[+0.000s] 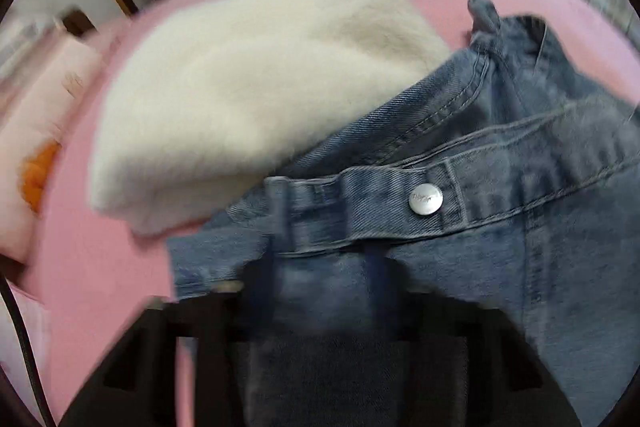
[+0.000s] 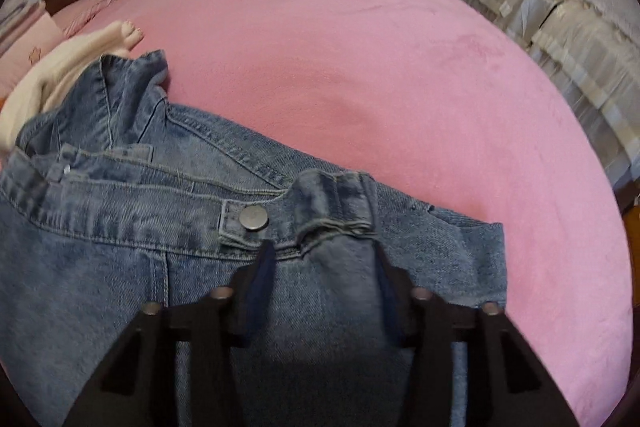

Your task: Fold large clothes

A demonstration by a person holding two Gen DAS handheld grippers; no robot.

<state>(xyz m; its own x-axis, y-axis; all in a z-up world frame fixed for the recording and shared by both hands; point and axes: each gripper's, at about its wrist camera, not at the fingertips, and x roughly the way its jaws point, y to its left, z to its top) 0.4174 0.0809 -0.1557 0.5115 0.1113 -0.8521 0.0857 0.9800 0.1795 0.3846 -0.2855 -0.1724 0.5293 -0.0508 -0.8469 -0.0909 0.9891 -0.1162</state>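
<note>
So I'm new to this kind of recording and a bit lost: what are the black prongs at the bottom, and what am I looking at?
Each picture comes from a camera mounted on a hand-held two-finger gripper, looking along its fingers. The prongs are those fingers. A person holds one gripper in each hand. One view shows the left gripper, the other the right gripper. Both pinch the waistband area of a denim garment lying on a pink bedspread. A silver button sits on the waistband. Beside the denim lies a folded cream fluffy garment. The left view is blurred.
</note>
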